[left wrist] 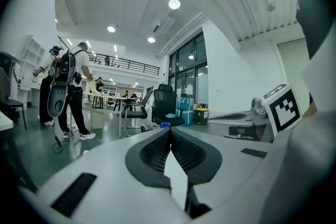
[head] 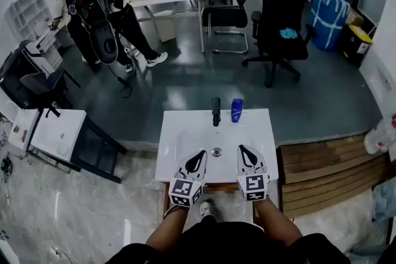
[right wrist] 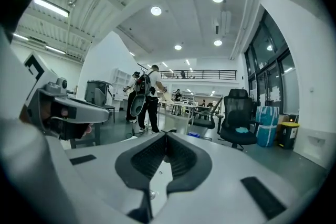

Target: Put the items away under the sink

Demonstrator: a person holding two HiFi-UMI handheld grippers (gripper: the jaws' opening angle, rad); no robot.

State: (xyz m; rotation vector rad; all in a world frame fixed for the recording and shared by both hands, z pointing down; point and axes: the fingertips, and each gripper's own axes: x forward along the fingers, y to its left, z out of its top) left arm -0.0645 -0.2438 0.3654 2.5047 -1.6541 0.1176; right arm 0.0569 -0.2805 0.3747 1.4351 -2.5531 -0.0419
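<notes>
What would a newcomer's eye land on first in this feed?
The white rectangular sink sits at the centre of the head view, with a black faucet and a blue plastic bottle standing side by side at its far edge. Next come the left claw and right claw, both shut and empty, over the sink's near edge. A black office chair stands farther back.

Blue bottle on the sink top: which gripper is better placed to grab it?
Likely the right gripper: the blue bottle stands almost straight ahead of it, right of the faucet. The left gripper would have to cross past the faucet. Both are shut.
</notes>
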